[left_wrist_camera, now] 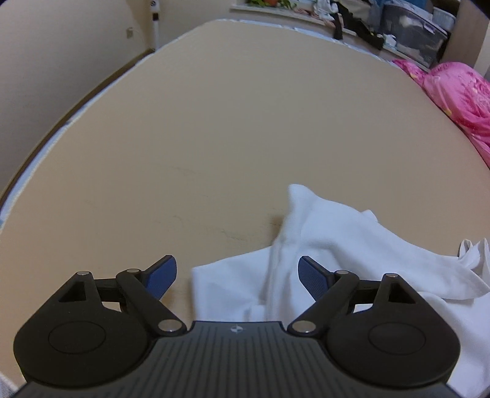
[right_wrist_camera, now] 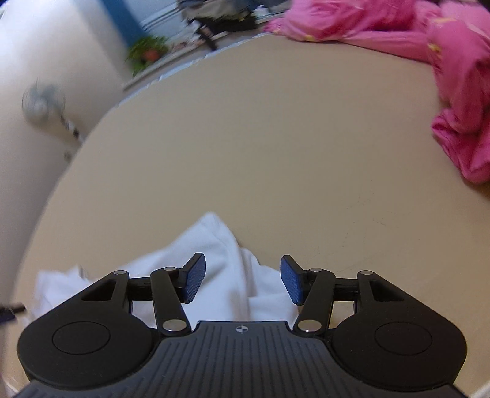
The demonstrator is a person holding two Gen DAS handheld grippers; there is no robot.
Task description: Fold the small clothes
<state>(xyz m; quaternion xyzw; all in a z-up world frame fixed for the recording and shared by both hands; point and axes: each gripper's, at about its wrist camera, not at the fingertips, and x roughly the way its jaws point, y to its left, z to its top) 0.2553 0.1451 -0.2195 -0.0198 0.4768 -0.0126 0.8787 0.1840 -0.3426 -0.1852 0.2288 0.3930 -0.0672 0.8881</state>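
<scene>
- Gaping wide, the left tongs [left_wrist_camera: 237,277] hold nothing; the crumpled white garment [left_wrist_camera: 333,245] lies on the beige counter [left_wrist_camera: 214,137] between and right of their tips.
- Right tongs [right_wrist_camera: 242,280] spread wide too, the garment [right_wrist_camera: 220,269] bunched between and left of them, pink cloth [right_wrist_camera: 459,91] far right.

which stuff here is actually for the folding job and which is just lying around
For the job:
- white garment, crumpled on the tan table
- left claw, open over the garment's edge
- right claw, open over it too

Lying about:
- pink cloth heaped at the table's far right
- storage bins and clutter beyond the table
- green plant, blurred
</scene>
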